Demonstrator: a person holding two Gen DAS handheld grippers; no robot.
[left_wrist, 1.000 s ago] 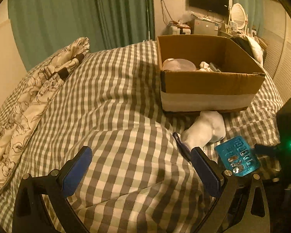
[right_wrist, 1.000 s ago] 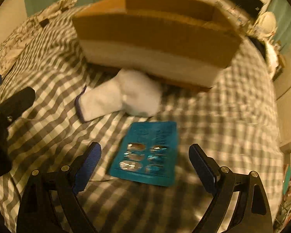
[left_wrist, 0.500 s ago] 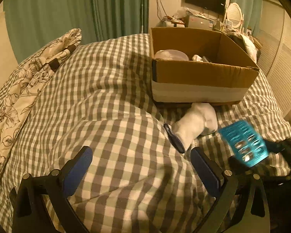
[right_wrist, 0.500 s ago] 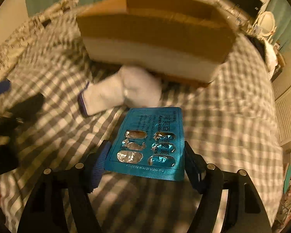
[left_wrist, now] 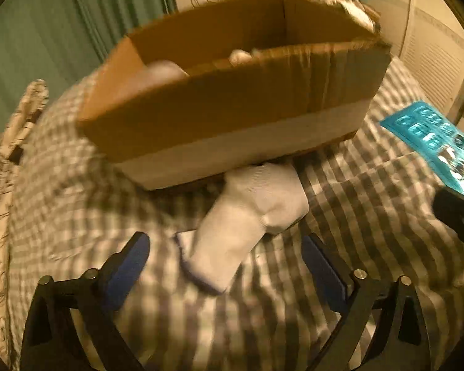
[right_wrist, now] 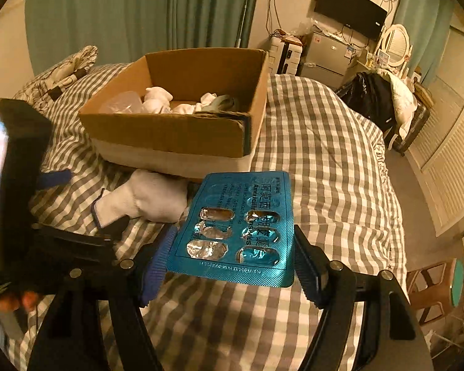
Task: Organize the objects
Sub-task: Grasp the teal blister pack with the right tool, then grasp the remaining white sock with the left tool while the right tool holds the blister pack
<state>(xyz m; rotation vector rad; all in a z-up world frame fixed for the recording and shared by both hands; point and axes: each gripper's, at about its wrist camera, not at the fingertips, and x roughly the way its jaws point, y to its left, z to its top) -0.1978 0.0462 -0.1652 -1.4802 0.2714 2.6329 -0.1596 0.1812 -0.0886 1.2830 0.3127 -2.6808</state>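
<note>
A teal blister pack of pills [right_wrist: 239,230] is clamped across its width by my right gripper [right_wrist: 235,247], lifted above the bed; it also shows at the right edge of the left wrist view as the blister pack [left_wrist: 439,142]. A white sock [left_wrist: 247,216] with a dark cuff lies on the checked bedspread against the front of a cardboard box [left_wrist: 232,117]. My left gripper [left_wrist: 225,259] is open, low over the sock, its blue pads either side of the cuff end without touching it. The box [right_wrist: 176,136] holds white cloth items and a clear lid.
The checked bedspread [right_wrist: 318,142] covers the whole bed. A floral pillow [right_wrist: 58,74] lies at the far left. Beyond the bed stand green curtains, a small fridge [right_wrist: 324,52], a wall TV and a dark bag [right_wrist: 371,99]. A stool [right_wrist: 439,284] is on the floor to the right.
My right gripper closed on the blister pack and lifted it off the bed. My left gripper moved toward the box and down over the sock, rolling somewhat.
</note>
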